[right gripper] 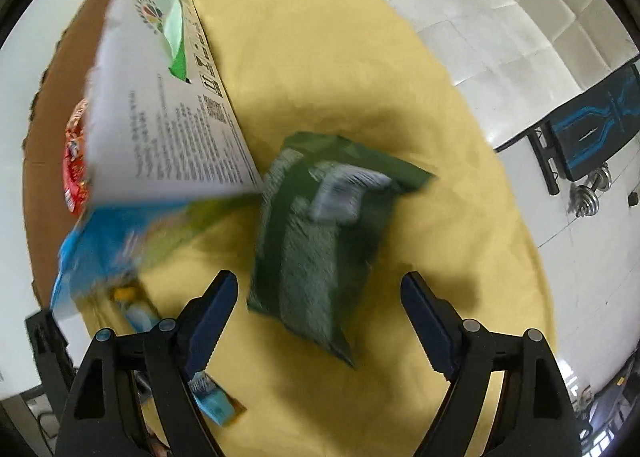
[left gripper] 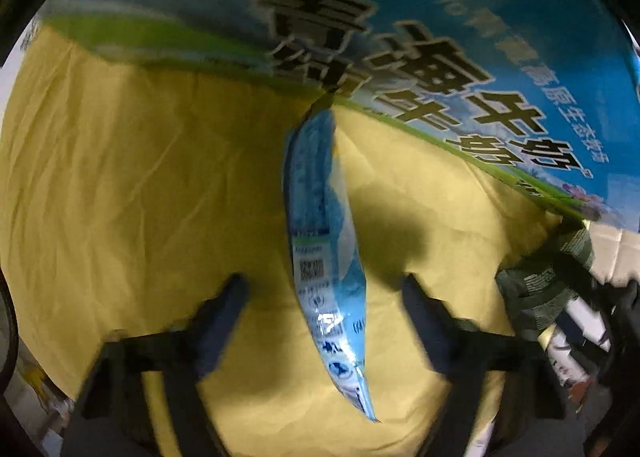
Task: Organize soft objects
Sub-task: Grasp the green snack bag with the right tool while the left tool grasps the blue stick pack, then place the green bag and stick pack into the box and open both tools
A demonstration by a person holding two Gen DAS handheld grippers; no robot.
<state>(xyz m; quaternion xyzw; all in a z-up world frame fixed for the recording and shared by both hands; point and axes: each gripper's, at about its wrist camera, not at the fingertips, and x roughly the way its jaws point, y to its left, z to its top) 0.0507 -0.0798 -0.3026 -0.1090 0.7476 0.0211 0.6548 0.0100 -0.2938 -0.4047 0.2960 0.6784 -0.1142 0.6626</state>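
Observation:
A light blue soft pouch [left gripper: 324,257] stands on edge on the yellow cloth [left gripper: 120,197], between the two fingers of my open left gripper [left gripper: 324,297], touching neither. A dark green snack bag [right gripper: 320,233] lies on the cloth just ahead of my open right gripper [right gripper: 316,297], its near end between the fingers; it also shows at the right of the left wrist view [left gripper: 548,281]. A blue and white printed carton [left gripper: 440,37] stands behind the pouch and, in the right wrist view [right gripper: 160,117], holds a red packet [right gripper: 76,165].
A small blue packet [right gripper: 214,403] lies by my right gripper's left finger. Another small packet [right gripper: 136,307] lies at the carton's corner. White floor tiles [right gripper: 520,37], a dumbbell [right gripper: 592,193] and a black bench [right gripper: 592,117] lie beyond the cloth's right edge.

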